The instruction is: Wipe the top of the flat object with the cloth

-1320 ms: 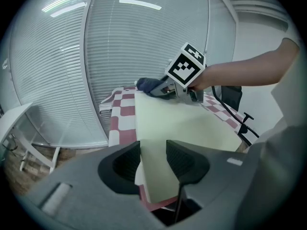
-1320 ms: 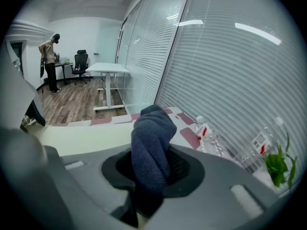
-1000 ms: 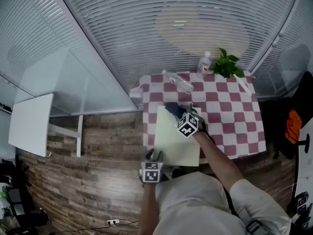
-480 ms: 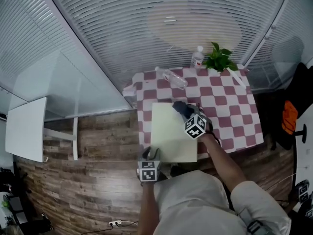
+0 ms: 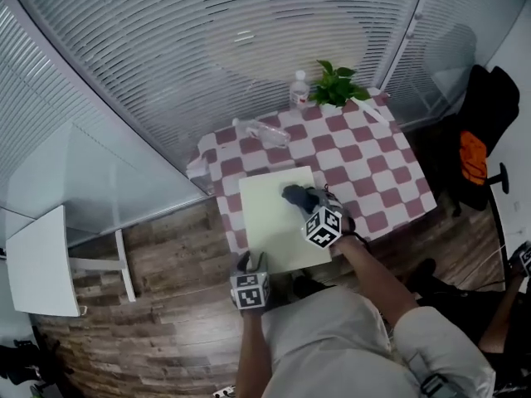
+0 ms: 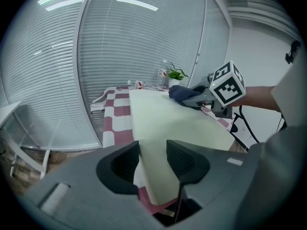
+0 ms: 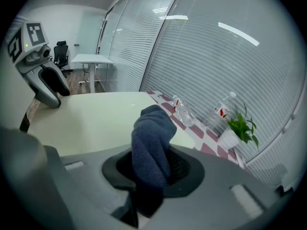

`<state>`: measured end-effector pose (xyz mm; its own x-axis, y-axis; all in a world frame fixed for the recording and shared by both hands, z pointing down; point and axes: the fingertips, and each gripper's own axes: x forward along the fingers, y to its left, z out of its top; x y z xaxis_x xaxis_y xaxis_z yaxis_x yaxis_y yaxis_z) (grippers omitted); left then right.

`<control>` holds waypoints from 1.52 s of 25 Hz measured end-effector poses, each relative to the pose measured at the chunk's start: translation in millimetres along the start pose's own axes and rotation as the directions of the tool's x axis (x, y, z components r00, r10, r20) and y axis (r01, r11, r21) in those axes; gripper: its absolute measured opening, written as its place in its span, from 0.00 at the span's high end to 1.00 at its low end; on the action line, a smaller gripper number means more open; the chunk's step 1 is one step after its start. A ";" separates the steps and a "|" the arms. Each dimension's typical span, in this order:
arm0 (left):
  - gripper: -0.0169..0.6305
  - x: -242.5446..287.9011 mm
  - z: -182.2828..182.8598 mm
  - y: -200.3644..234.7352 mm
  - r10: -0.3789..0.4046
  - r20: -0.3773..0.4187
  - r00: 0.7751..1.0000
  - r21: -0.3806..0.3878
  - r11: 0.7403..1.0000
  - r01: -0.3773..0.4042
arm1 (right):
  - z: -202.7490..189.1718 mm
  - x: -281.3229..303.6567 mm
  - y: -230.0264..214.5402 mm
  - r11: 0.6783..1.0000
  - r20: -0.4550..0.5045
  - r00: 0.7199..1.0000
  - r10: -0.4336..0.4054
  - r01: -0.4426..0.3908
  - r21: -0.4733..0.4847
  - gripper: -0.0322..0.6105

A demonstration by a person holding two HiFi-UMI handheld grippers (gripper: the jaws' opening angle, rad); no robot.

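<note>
Cloth (image 7: 152, 143), pinched in your right hand-held gripper (image 7: 153, 169), sits on the far right of the pale flat board (image 5: 267, 226) on the table (image 5: 377, 164). Press it flat and sweep in overlapping strokes. Your left hand-held gripper (image 6: 152, 159) stands spread at the board's near edge.

The place is an office: glass walls (image 5: 207, 73) with slatted blinds fill the upper frame, a white desk (image 5: 37, 264) stands at lower left on a wood-plank floor (image 5: 149, 322), and a black office chair (image 5: 489, 89) sits at far right.
</note>
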<state>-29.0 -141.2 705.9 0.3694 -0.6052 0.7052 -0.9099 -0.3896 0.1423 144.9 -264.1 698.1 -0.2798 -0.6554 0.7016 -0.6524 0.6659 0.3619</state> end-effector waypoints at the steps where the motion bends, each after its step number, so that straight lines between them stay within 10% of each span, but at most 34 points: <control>1: 0.69 -0.5 -0.9 0.1 -0.007 -0.001 1.000 0.000 1.000 0.007 | -1.9 -3.7 5.3 1.000 -0.006 1.000 -0.005 0.005 0.003 0.80; 15: 0.68 2.6 3.9 0.4 -0.096 0.022 0.995 0.051 0.994 0.095 | -16.7 -52.3 71.6 0.994 -0.060 0.996 -0.071 0.076 0.076 0.81; 30: 0.67 1.6 4.1 -1.3 -0.179 -0.005 0.984 0.098 0.979 0.179 | 10.8 -80.4 167.3 0.998 -0.031 0.998 0.058 -0.057 0.040 0.81; 38: 0.67 0.4 4.4 -3.1 -0.186 0.011 0.982 0.122 0.975 0.184 | 30.5 -39.2 132.4 0.998 -0.010 0.999 0.047 -0.046 0.035 0.80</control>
<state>-25.2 -143.3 702.7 0.5344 -0.5298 0.6586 -0.7968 -0.5757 0.1836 48.0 -161.1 699.7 -0.3025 -0.6198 0.7241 -0.6628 0.6827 0.3075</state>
